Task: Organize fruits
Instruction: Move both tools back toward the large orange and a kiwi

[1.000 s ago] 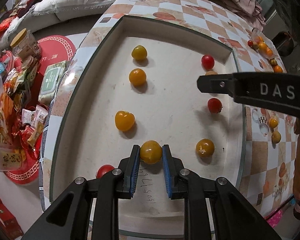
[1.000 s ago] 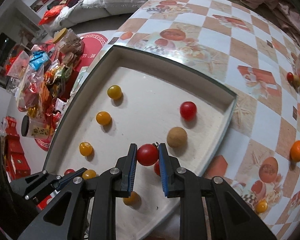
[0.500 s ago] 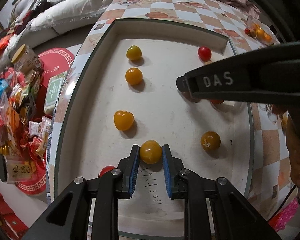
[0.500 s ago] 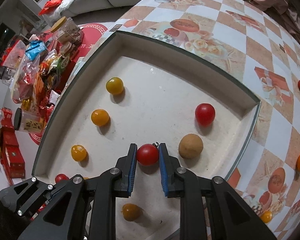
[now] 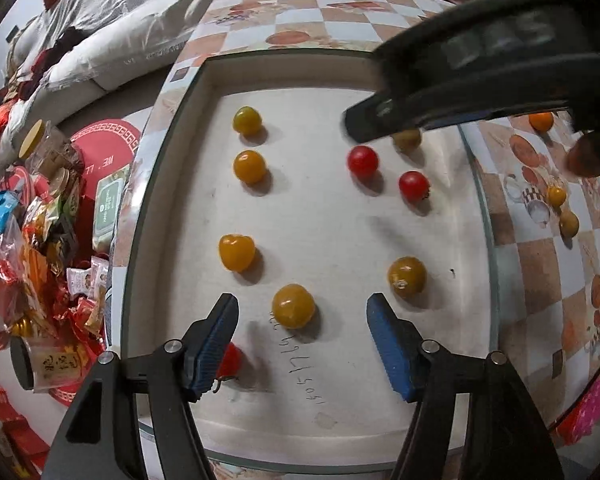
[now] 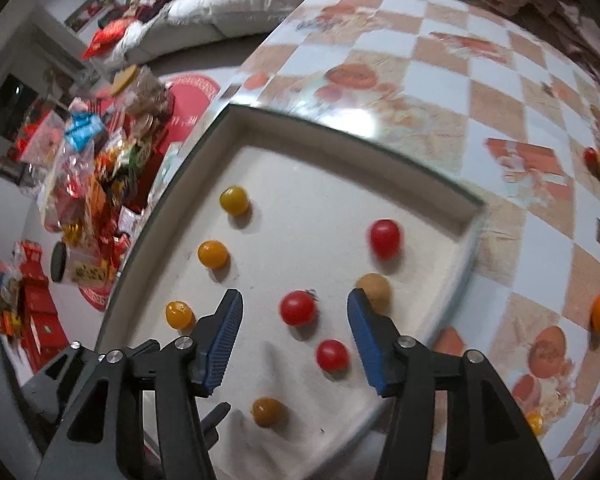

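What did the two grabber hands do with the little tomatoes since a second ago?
Both let go. The left gripper opened and released the round yellow tomato; the right gripper opened and released the round red tomato. Both tomatoes now sit on the white tray. The other tomatoes on the tray stayed put.

red tomato point(image 5: 231, 359) half-hidden, brown fruit point(image 5: 407, 139) partly covered

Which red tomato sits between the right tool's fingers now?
The red tomato with the stem, centred in the open right tool and touching neither finger. The two other red ones lie outside the gap: one nearer, one farther, by the tray's far wall.
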A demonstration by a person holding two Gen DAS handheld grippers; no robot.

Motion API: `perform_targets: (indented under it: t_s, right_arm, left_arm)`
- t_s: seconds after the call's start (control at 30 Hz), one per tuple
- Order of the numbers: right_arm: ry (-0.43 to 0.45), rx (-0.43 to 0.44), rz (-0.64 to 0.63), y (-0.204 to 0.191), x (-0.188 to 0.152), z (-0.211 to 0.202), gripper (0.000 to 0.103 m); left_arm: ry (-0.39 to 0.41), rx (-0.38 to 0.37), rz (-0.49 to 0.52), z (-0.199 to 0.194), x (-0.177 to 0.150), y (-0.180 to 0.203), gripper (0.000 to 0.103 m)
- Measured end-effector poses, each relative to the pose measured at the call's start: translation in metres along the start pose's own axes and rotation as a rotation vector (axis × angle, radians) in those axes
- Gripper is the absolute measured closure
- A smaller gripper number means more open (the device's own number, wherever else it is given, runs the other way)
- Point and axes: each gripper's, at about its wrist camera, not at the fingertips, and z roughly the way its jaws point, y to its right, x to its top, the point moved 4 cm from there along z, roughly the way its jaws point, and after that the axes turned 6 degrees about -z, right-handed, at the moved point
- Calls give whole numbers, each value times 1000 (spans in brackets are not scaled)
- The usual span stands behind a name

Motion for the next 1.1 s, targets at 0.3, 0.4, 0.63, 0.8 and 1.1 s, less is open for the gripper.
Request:
perform_targets:
  t_s: [0.3, 0.4, 0.63, 0.8, 1.1]
  right_arm:
    - [84, -149, 193, 82, -52, -66, 44]
    - [84, -218, 260, 107, -85, -80, 44]
    - [35, -297, 369, 144, -149, -82, 44]
    - [32, -281, 390, 148, -167, -71, 44]
    - [77, -285, 354, 144, -153, -52, 53]
  left_arm:
    - [50, -16, 70, -16, 30, 35, 35]
    - [77, -39, 106, -23, 46, 54, 35]
    - [83, -139, 200, -25, 76, 114, 35]
    - [34, -187, 232, -10, 84, 146, 35]
    - [-2, -157, 270, 7, 77, 162, 35]
